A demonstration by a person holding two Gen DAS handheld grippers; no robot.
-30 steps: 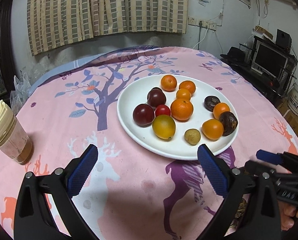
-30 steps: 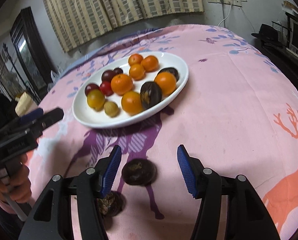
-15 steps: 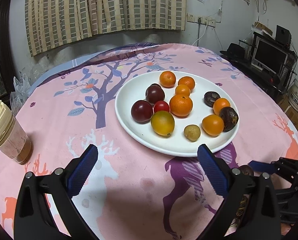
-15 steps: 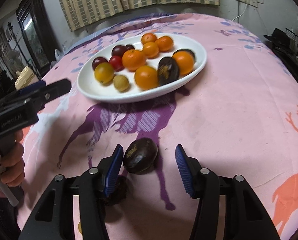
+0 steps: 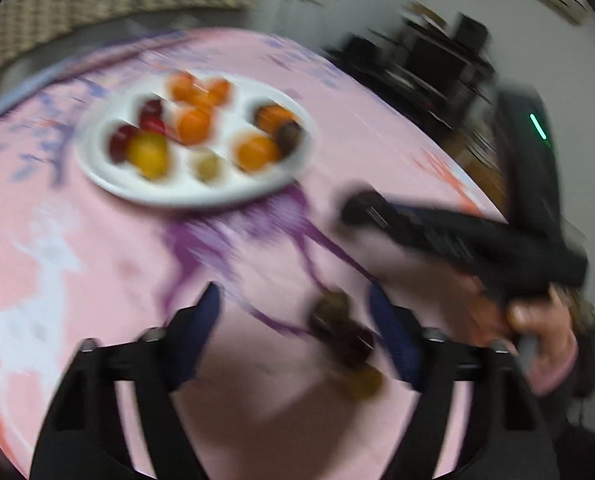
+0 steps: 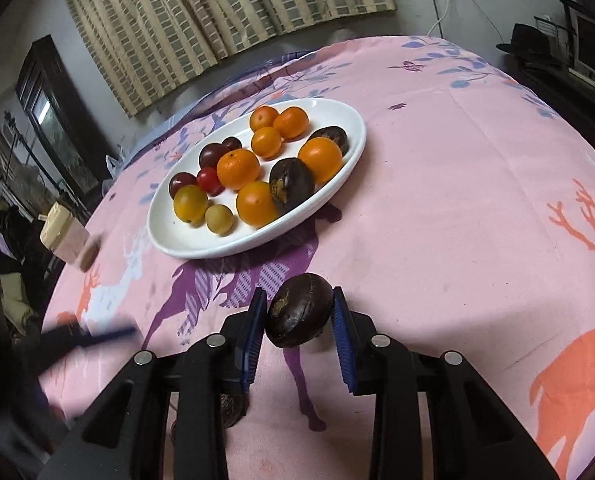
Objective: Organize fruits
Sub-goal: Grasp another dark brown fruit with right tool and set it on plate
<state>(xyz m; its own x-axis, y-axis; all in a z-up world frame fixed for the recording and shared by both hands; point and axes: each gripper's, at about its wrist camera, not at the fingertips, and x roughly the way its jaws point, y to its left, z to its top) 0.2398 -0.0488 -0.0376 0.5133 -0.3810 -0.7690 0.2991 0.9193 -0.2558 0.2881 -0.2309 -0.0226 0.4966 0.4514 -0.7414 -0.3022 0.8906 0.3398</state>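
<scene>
Left wrist view, badly blurred: left tool (image 5: 293,312) spread wide over the pink counter (image 5: 97,248), dark fruit (image 5: 343,334) lying between its fingers, nearer the right one, not gripped. White plate (image 5: 109,184) of fruit sits farther back; right tool (image 5: 377,210) visible at right. Right wrist view, sharp: right tool (image 6: 297,320) pinching a dark passion fruit (image 6: 299,310) between both pads, near the plate (image 6: 185,244). Plate holds oranges (image 6: 238,169), plums and more dark fruit.

Your left wrist view is smearing: the dark fruits (image 5: 343,336) between your fingers (image 5: 201,320) are blurring together. In your right wrist view, the left finger (image 6: 251,340) is hiding another fruit (image 6: 231,412).
</scene>
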